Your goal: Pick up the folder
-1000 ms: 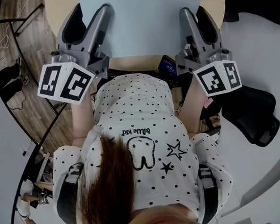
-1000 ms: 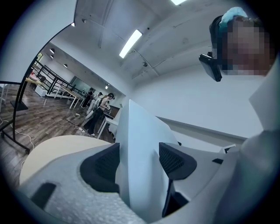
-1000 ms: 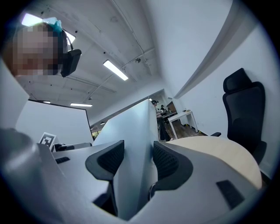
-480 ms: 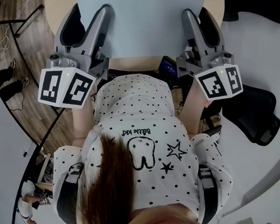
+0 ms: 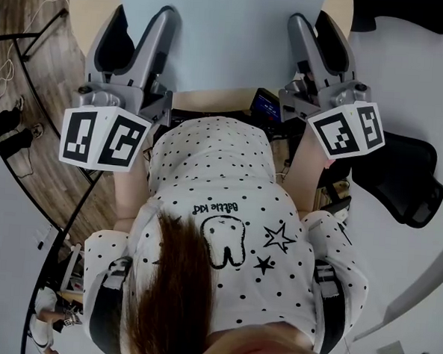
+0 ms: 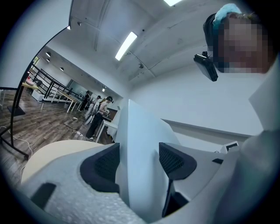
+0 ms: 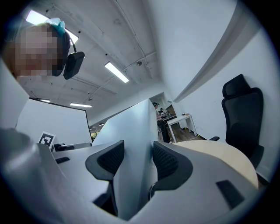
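The folder is a pale blue sheet that fills the top middle of the head view, above the beige table. My left gripper grips its left edge and my right gripper its right edge. In the left gripper view the folder stands edge-on between the dark ribbed pads, which press on both faces. The right gripper view shows the same folder clamped between that gripper's pads. The folder's far end is cut off by the frame.
A black office chair stands at the right, also in the right gripper view. A small black device sits near the table's front edge. Wooden floor and a black rail lie at the left. People stand far off.
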A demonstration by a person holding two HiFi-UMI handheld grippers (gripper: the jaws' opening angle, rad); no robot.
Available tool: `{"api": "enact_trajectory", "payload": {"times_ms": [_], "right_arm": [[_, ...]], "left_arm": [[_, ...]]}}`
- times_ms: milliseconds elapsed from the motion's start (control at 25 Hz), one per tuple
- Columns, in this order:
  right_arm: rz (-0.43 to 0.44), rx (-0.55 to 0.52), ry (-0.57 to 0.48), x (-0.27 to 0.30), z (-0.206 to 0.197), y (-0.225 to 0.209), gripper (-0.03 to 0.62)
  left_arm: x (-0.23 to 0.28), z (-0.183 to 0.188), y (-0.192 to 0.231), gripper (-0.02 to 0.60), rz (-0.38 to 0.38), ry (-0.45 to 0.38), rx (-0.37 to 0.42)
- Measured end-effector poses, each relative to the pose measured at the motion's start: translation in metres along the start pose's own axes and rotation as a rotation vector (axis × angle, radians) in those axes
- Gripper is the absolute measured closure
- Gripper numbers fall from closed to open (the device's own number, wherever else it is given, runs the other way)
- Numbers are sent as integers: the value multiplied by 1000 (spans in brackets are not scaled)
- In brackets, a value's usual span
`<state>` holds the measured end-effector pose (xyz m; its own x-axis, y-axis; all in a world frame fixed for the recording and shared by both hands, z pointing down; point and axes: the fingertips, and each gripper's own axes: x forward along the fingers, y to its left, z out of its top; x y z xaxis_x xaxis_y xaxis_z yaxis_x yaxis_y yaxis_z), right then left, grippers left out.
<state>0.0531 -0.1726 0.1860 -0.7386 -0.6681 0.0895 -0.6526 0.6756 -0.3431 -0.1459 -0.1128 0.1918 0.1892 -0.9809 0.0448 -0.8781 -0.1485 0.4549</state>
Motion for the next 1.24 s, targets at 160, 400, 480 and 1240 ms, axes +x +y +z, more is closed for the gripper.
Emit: {"api": "enact_trajectory", "payload": {"times_ms": [160,400,480,1240], "right_arm": [[-7,-1,-2,-1,-1,-1,393],[-13,1,-4,-3,-1,-4,393],[-14,1,-3,-3,-2,-3,393],[-28,0,-3,-2,-1,-4,393]], "left_arm": [[0,-2,-1,301,-5,0,-7],[1,-3,-3,301,-8,2,-10],[0,-3,-2,301,-9,3,-12],[2,-5,0,301,-6,10,-31]]}}
